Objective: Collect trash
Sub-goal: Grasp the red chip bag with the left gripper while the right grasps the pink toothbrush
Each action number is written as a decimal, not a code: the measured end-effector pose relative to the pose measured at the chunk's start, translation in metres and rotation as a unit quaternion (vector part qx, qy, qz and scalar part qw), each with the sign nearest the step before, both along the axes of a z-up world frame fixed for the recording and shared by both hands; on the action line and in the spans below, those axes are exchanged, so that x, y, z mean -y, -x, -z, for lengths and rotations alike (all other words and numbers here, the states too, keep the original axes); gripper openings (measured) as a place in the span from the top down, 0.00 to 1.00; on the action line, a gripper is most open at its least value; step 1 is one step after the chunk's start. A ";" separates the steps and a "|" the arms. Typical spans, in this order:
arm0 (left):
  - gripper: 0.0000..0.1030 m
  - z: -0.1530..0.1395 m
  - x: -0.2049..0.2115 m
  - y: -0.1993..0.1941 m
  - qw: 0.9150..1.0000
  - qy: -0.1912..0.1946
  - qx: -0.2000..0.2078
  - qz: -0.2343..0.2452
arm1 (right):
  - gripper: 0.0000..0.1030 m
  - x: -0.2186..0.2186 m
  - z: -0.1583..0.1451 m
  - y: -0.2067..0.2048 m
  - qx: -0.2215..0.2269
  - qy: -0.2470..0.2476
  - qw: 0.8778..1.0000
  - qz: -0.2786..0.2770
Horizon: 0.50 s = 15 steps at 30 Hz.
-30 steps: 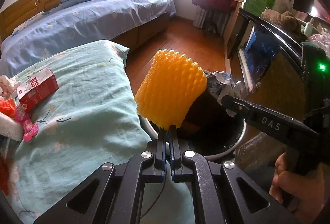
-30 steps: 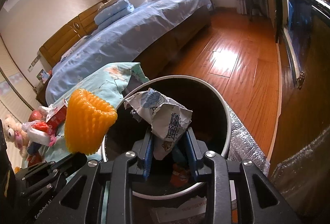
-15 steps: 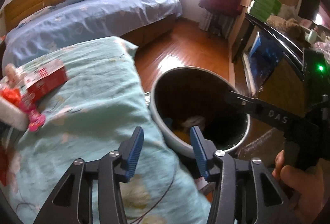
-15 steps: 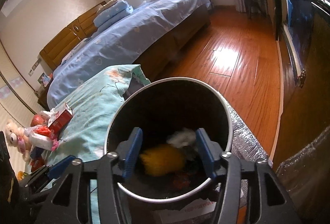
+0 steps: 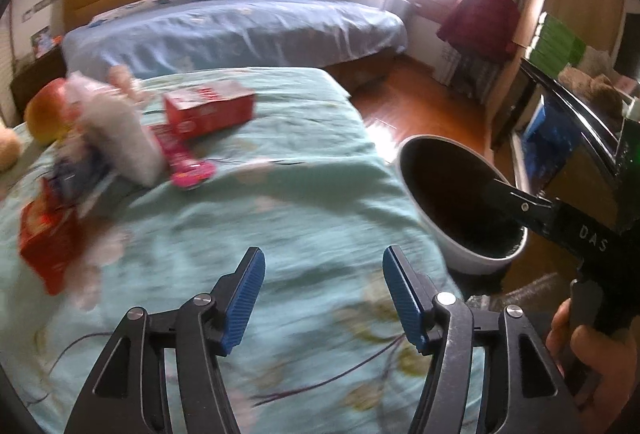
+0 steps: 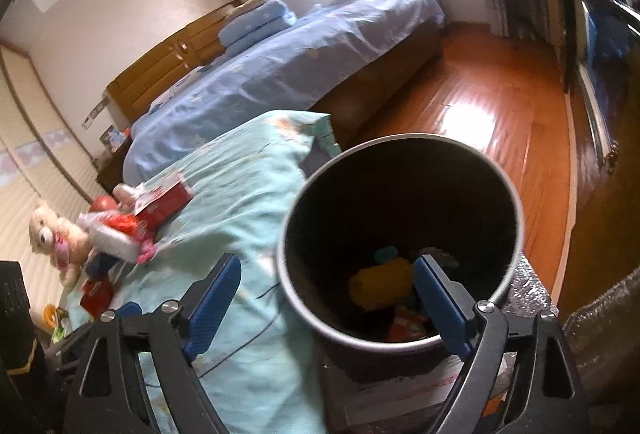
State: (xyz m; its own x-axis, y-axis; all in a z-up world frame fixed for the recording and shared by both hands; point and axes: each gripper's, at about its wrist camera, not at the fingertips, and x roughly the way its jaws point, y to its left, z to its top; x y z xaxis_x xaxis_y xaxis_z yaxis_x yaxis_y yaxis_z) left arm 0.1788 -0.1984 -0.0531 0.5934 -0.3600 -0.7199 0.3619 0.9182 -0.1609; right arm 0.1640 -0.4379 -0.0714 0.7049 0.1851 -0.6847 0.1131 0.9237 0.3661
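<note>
Trash remains piled on the teal bed cover (image 5: 304, 194), ahead and to the left of the left gripper (image 5: 323, 294): a red carton (image 5: 208, 108) lying crosswise nearest. Both the left and right gripper (image 6: 326, 300) gape empty; the right hangs at the bin (image 6: 400, 234), so the left is nearer.

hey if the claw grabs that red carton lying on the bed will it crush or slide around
The red carton looks like thin card, so probably light and may dent under a hard squeeze. Lying flat on the soft quilt, it likely won't roll, though it may sink when pressed.
</note>
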 end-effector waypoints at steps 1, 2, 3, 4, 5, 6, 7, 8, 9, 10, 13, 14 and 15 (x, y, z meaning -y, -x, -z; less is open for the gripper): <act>0.40 0.000 -0.006 0.003 1.000 0.001 0.001 -0.004 | 0.13 -0.005 -0.001 0.000 0.001 0.001 1.000 -0.005; 0.40 -0.001 -0.011 0.006 1.000 0.001 0.001 -0.009 | 0.13 -0.011 -0.002 0.001 0.002 0.003 1.000 -0.011; 0.40 -0.001 -0.016 0.008 1.000 0.000 0.001 -0.013 | 0.13 -0.015 -0.002 0.001 0.003 0.004 1.000 -0.015; 0.40 -0.001 -0.023 0.011 1.000 0.000 0.001 -0.020 | 0.13 -0.022 -0.003 0.000 0.004 0.005 1.000 -0.022; 0.39 -0.002 -0.028 0.013 1.000 0.000 0.001 -0.026 | 0.13 -0.027 -0.003 0.000 0.004 0.005 1.000 -0.027; 0.38 -0.002 -0.035 0.016 0.999 0.002 0.001 -0.034 | 0.13 -0.033 -0.003 0.000 0.003 0.005 0.999 -0.033; 0.38 -0.003 -0.038 0.017 0.999 0.003 0.000 -0.037 | 0.13 -0.039 -0.003 -0.001 0.002 0.005 0.999 -0.039; 0.38 -0.003 -0.044 0.020 0.999 0.003 0.000 -0.043 | 0.13 -0.043 -0.003 -0.002 0.002 0.005 0.999 -0.043; 0.38 -0.003 -0.048 0.021 0.999 0.002 -0.001 -0.048 | 0.13 -0.049 -0.003 -0.002 0.001 0.005 0.999 -0.049; 0.38 -0.003 -0.054 0.024 0.998 0.002 -0.001 -0.055 | 0.13 -0.055 -0.003 -0.003 0.001 0.005 0.998 -0.055; 0.38 -0.004 -0.070 0.029 0.997 0.003 0.000 -0.071 | 0.13 -0.070 -0.003 -0.004 0.001 0.006 0.998 -0.068; 0.38 -0.005 -0.073 0.031 0.997 0.004 0.000 -0.075 | 0.13 -0.075 -0.003 -0.004 0.001 0.007 0.997 -0.074; 0.38 -0.006 -0.079 0.034 0.997 0.004 0.000 -0.082 | 0.13 -0.080 -0.002 -0.005 0.000 0.006 0.997 -0.079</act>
State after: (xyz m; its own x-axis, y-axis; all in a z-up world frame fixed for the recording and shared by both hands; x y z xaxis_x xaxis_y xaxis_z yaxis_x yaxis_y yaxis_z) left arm 0.1449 -0.1192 -0.0476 0.6454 -0.2635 -0.7169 0.2071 0.9638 -0.1678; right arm 0.1693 -0.3579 -0.0690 0.6680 0.2852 -0.6873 -0.0348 0.9346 0.3540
